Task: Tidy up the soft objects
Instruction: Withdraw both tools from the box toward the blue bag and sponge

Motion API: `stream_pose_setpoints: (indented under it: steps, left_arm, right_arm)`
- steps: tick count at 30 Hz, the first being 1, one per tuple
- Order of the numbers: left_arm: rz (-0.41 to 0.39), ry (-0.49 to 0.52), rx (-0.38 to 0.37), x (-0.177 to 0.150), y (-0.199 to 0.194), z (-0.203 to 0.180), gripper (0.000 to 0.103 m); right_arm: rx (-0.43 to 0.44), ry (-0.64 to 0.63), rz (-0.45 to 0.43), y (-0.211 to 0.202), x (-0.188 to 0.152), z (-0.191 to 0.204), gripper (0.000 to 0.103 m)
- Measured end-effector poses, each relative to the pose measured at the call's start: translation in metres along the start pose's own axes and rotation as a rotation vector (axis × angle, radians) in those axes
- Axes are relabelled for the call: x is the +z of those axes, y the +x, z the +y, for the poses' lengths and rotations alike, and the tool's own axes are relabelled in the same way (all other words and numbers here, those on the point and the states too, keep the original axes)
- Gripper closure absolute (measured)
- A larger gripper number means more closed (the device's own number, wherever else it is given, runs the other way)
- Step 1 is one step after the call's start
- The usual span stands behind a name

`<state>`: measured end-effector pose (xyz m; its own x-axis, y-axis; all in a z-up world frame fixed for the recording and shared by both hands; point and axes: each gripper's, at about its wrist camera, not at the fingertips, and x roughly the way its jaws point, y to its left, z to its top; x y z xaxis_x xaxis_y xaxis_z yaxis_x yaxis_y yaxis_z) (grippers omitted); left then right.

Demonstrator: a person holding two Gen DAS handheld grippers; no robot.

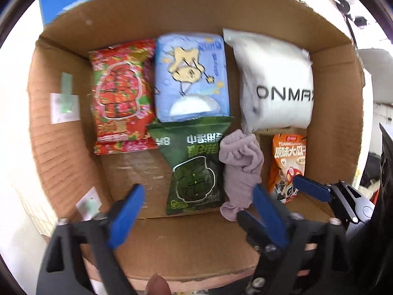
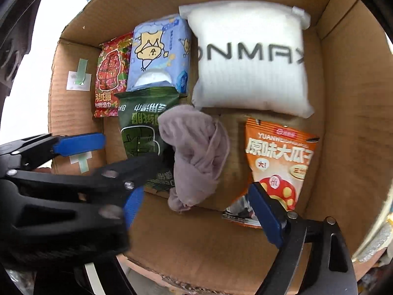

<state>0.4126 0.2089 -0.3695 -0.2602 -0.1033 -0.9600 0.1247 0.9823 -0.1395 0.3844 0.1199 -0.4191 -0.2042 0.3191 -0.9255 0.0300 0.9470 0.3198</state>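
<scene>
Hovering over the brown cardboard box (image 1: 172, 12), both claws are spread and empty. The left claw (image 1: 196, 206) sits beside the crumpled mauve cloth (image 1: 242, 169); closing carelessly, it could pinch the green foil packet (image 1: 194, 164) too. The right claw (image 2: 196, 211) crowds the same spot, so they may collide.

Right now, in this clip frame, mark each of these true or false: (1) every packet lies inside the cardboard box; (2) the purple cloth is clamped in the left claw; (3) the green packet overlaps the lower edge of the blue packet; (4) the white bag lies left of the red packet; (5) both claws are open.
1. True: all the packets lie on the floor of the cardboard box.
2. False: the purple cloth lies loose between the green packet and the orange packet; the left claw is open around nothing.
3. True: its top covers the blue packet's lower edge.
4. False: the white bag lies right of the red packet.
5. True: the right claw is open too.
</scene>
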Motion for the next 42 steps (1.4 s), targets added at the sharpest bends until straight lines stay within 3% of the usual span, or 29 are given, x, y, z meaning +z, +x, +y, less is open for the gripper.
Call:
stream_pose_setpoints:
  steps: [3, 11, 18, 24, 28, 30, 33, 38, 42]
  left_arm:
    - [-0.051, -0.037, 0.018, -0.011, -0.015, 0.006, 0.005]
    - [-0.271, -0.067, 0.186, -0.074, -0.066, -0.002, 0.003]
    - [-0.416, -0.090, 0.205, -0.134, -0.096, -0.011, 0.003]
    - [-0.525, -0.118, 0.237, -0.161, -0.111, -0.024, 0.003]
    - [-0.615, -0.127, 0.267, -0.181, -0.136, -0.054, 0.003]
    - [-0.661, -0.106, 0.302, -0.187, -0.146, -0.079, 0.003]
    - [-0.695, -0.019, 0.355, -0.187, -0.151, -0.128, 0.003]
    - [-0.663, 0.220, 0.454, -0.166, -0.123, -0.225, 0.003]
    - [-0.629, 0.417, 0.531, -0.147, -0.082, -0.302, 0.003]
  right_arm:
    - [-0.048, 0.005, -0.027, -0.014, -0.003, -0.001, 0.002]
    - [-0.181, -0.005, -0.190, -0.062, -0.028, 0.001, 0.000]
    - [-0.214, -0.036, -0.301, -0.099, -0.074, -0.003, 0.000]
    - [-0.200, -0.080, -0.387, -0.139, -0.123, 0.003, 0.000]
    - [-0.119, -0.065, -0.457, -0.163, -0.146, -0.011, 0.000]
    - [-0.095, -0.048, -0.516, -0.180, -0.161, -0.030, 0.000]
    - [-0.135, -0.005, -0.558, -0.197, -0.180, -0.065, 0.000]
    - [-0.148, 0.216, -0.531, -0.205, -0.218, -0.169, 0.000]
    - [-0.156, 0.437, -0.468, -0.183, -0.249, -0.266, 0.000]
